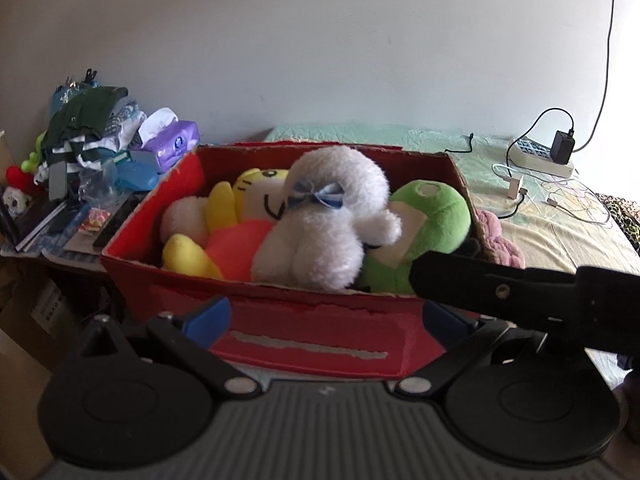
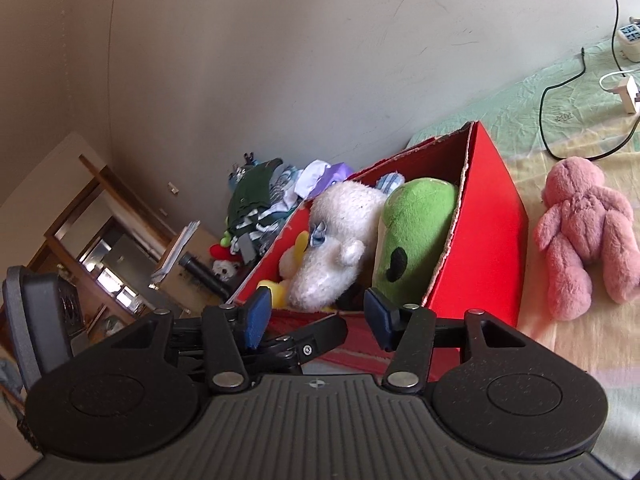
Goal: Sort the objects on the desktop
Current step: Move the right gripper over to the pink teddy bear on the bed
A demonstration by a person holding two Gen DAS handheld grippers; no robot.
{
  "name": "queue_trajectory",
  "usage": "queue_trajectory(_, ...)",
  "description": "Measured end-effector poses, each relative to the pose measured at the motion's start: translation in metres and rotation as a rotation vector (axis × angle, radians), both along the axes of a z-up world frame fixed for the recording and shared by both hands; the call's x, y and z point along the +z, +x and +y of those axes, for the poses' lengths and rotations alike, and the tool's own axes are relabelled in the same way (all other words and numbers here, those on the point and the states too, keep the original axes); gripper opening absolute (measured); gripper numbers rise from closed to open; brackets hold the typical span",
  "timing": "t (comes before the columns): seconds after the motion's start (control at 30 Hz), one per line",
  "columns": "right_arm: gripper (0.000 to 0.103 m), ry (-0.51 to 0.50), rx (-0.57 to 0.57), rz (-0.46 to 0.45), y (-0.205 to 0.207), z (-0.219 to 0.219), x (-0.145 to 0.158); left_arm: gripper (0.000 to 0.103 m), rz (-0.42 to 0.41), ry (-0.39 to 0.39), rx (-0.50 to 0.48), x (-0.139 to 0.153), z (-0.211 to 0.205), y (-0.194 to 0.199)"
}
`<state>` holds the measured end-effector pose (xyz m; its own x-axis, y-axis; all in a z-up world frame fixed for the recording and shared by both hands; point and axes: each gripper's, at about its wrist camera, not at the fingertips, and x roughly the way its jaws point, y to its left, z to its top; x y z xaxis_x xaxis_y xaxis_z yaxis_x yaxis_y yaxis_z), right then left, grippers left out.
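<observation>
A red cardboard box [image 1: 308, 332] [image 2: 492, 216] stands on a bed and holds a white plush with a blue bow [image 1: 324, 224] [image 2: 340, 240], a green frog plush [image 1: 432, 224] [image 2: 412, 232] and a yellow-and-orange plush [image 1: 236, 236]. A pink plush [image 2: 584, 232] lies on the sheet right of the box, and only part of this pink plush [image 1: 502, 242] shows in the left wrist view. My left gripper [image 1: 326, 320] is open and empty before the box's near wall. My right gripper [image 2: 318, 316] is also open and empty, at the box's near right corner. Its black body [image 1: 528, 300] crosses the left wrist view.
A heap of clothes [image 1: 88, 136] [image 2: 256, 196] and a purple tissue pack [image 1: 172, 144] sit on a cluttered stand left of the box. A power strip with a charger [image 1: 548, 156] and loose cables [image 2: 560, 120] lie on the bed at the right. A wall is close behind.
</observation>
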<state>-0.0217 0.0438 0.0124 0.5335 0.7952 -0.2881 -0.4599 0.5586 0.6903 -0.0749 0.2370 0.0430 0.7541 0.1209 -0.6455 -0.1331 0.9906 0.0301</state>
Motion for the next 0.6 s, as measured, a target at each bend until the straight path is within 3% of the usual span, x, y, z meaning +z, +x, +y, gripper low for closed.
queue_trajectory(0.33, 0.053, -0.001, 0.058, 0.080, -0.005, -0.035, -0.015, 0.102, 0.103, -0.056, -0.024, -0.018, -0.044, -0.006)
queue_trajectory(0.6, 0.053, -0.032, 0.015, 0.151, -0.008, -0.075, -0.028, 0.102, 0.200, -0.130, -0.116, -0.041, -0.084, 0.002)
